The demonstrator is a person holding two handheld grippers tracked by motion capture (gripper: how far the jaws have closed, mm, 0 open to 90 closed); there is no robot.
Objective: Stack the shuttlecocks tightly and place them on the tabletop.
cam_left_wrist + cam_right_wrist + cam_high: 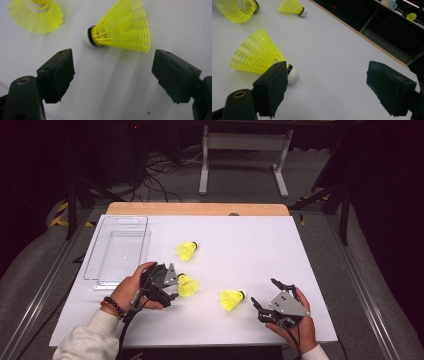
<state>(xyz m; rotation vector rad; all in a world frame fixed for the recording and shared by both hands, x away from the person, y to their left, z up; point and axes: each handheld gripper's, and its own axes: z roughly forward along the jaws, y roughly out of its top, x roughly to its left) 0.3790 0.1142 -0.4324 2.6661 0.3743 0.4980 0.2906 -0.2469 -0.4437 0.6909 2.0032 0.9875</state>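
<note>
Three yellow shuttlecocks with white corks lie on the white table top [250, 250]: a far one [187, 250], a middle one [187, 286] and a right one [232, 299]. My left gripper [176, 282] is open right beside the middle shuttlecock. In the left gripper view that shuttlecock [122, 27] lies on its side just beyond the spread jaws of the gripper [112, 72], with a second shuttlecock [37, 15] at top left. My right gripper [263, 291] is open, just right of the right shuttlecock. That shuttlecock [257, 53] has its cork beside the left jaw of the gripper [327, 85].
A clear plastic tray [120, 251] lies flat at the table's left side, behind my left hand. The table's wooden far edge [197, 209] runs along the back. Two farther shuttlecocks [237, 8] [292, 7] appear at the top of the right gripper view.
</note>
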